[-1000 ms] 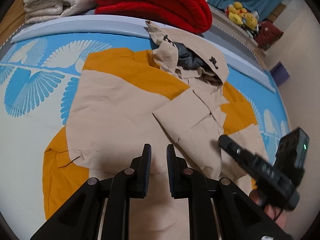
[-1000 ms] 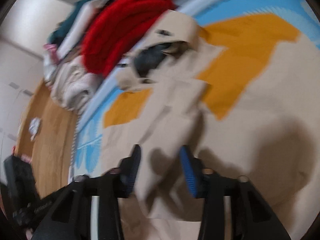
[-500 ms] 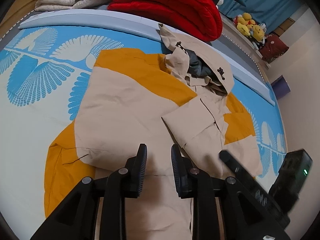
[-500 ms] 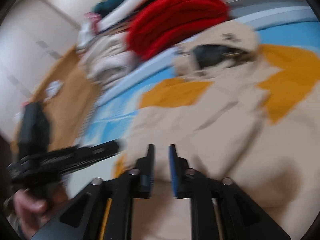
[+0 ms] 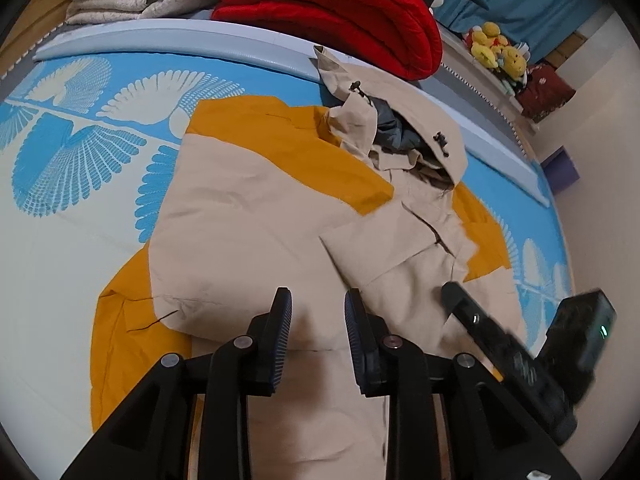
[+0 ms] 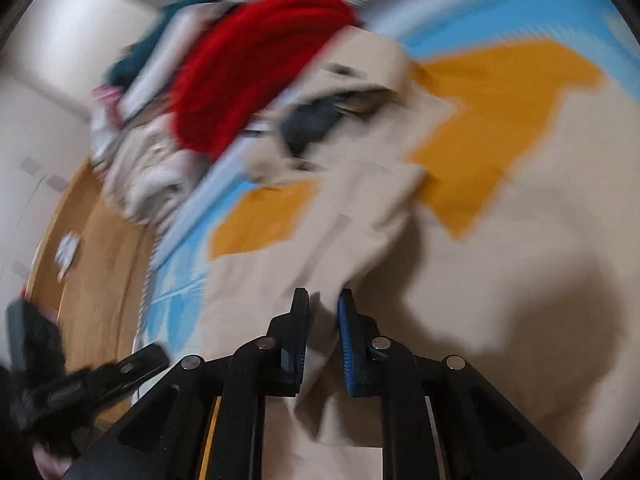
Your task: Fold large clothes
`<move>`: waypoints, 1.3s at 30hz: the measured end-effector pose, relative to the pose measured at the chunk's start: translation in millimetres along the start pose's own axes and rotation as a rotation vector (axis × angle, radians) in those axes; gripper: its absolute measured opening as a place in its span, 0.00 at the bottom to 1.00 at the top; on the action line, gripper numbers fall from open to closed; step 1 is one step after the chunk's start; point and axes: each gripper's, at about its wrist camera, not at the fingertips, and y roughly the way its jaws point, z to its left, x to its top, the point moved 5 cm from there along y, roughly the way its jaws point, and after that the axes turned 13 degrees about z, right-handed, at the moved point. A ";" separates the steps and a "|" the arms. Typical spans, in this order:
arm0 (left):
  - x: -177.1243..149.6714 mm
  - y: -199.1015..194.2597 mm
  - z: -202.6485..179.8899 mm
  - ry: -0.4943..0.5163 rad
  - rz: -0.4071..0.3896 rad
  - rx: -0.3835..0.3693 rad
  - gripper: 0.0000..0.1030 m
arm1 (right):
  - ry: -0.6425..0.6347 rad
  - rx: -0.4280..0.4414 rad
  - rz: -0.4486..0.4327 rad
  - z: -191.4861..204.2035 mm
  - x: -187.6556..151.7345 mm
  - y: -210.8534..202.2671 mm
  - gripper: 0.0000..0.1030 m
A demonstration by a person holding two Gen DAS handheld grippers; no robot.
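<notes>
Since the earlier frame the right gripper (image 6: 323, 332) has swung back over the beige-and-orange jacket (image 5: 256, 216), spread flat on the blue patterned mat (image 5: 72, 168); its jaws are closing on a raised beige fold. The left gripper (image 5: 318, 336) hovers above the hem, jaws opening, nothing between them

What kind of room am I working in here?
Most likely a bedroom or playroom at home. The jacket lies on a blue patterned floor mat, folded blankets are stacked behind it, and plush toys sit by a curtain.
</notes>
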 end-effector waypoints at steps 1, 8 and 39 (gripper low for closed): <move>0.5 -0.5 1.2 -0.009 0.003 -0.023 0.28 | -0.047 0.026 -0.003 9.1 -2.9 -4.6 0.12; -0.6 -0.9 -7.5 -0.014 0.046 -0.187 0.53 | -0.278 0.143 0.132 70.0 -37.2 16.2 0.13; 8.2 4.5 82.8 -0.311 -0.010 0.113 0.26 | 0.460 -0.444 0.039 -125.0 -31.4 -70.6 0.25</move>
